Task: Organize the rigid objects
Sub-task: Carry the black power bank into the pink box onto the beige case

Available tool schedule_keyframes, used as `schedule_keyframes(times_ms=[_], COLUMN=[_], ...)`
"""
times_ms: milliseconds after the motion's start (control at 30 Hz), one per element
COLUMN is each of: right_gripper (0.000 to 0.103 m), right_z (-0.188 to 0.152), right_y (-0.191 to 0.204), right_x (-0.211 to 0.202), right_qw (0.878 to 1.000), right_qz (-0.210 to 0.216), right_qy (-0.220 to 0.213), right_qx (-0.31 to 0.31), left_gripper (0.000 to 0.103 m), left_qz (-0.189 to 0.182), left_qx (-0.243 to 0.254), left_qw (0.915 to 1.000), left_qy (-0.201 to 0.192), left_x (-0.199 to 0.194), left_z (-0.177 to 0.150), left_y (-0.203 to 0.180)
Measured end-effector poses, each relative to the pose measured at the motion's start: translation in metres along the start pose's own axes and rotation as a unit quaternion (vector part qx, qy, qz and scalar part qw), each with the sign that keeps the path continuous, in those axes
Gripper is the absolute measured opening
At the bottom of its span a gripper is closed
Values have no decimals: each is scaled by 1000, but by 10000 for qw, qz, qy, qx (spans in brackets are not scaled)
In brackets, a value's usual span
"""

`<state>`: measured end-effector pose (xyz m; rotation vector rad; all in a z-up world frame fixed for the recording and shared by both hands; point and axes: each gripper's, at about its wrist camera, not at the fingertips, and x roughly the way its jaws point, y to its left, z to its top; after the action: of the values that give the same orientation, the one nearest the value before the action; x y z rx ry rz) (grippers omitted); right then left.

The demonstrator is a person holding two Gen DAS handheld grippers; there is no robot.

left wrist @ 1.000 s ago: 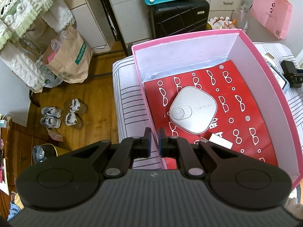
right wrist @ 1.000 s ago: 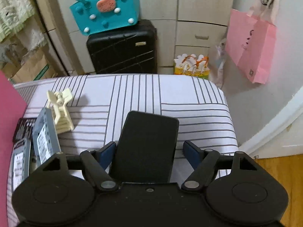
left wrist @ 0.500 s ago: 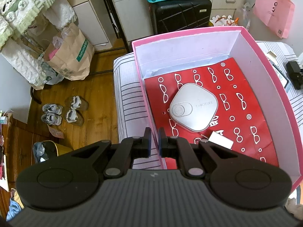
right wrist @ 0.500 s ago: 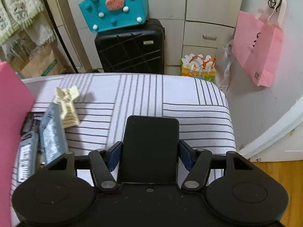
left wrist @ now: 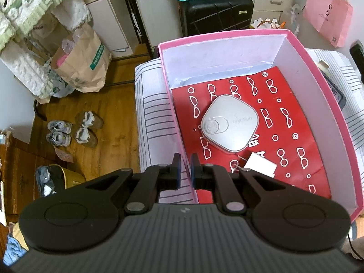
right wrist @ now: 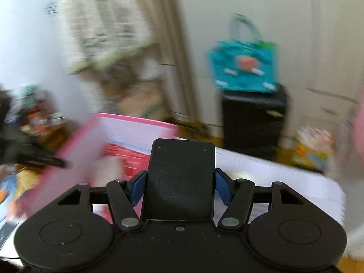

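An open pink box stands on the striped surface. Inside lie a red sheet printed with glasses, a silver rounded-square case and a small white card. My left gripper is shut on the box's near-left wall, one finger on each side of it. In the blurred right wrist view, my right gripper is shut on a flat black rectangular object, held in the air to the right of the pink box and above the striped surface.
A black suitcase with a teal bag on top stands behind the surface. Small items lie right of the box. Shoes and a paper bag sit on the wooden floor at left.
My right gripper closed on the black object, lifted it off the striped surface and swung left until the pink box came into its view. The left gripper kept its hold and stayed put.
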<state>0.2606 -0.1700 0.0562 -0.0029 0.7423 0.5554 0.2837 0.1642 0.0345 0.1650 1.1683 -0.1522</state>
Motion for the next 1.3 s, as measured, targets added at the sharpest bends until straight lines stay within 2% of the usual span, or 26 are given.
schedule_keyframes(times_ms=[100,200,267,400,533,667,833,967,1133,1233,1300], right_gripper=[68,68,68,68,68,68,69,72,76,78,78], right_z=[17,28,31,34,45,38,31,38,48,50,46], right_y=[47,83,99,116,114,117,118,108,99,89,85], right_x=[12,39,61,112,159,183,188,181,138,106,86], right_qw=[9976,9918,9884,9843,9803,9788,9788,9806,9886,9893,9910], right_qz=[267,588,622,576,540,529,504,722,841,1035,996], right_qy=[118,467,705,1215,1660,1843,1887,1807,1250,1002,883], right_qx=[-633,-1033,-1194,-1143,-920,-723,-624,-247,-29,217,174], left_gripper=[7,7,7,7,7,7,7,7,7,7,7], left_qz=[0,26,30,-29,-105,-143,-151,-167,-186,-188,-183], left_qx=[-13,51,125,143,89,53,75,55,72,98,115], left_qw=[10000,9999,9998,9997,9997,9997,9997,9996,9996,9995,9995], left_qy=[-64,-133,-177,-192,-196,-186,-195,-208,-216,-236,-248], left_x=[-1,-2,-2,-2,-2,-2,-2,-3,-3,-3,-3], left_z=[0,-1,-2,-3,-2,-1,-1,-3,-3,-3,-3], left_y=[0,-2,-2,1,4,5,5,5,6,6,5])
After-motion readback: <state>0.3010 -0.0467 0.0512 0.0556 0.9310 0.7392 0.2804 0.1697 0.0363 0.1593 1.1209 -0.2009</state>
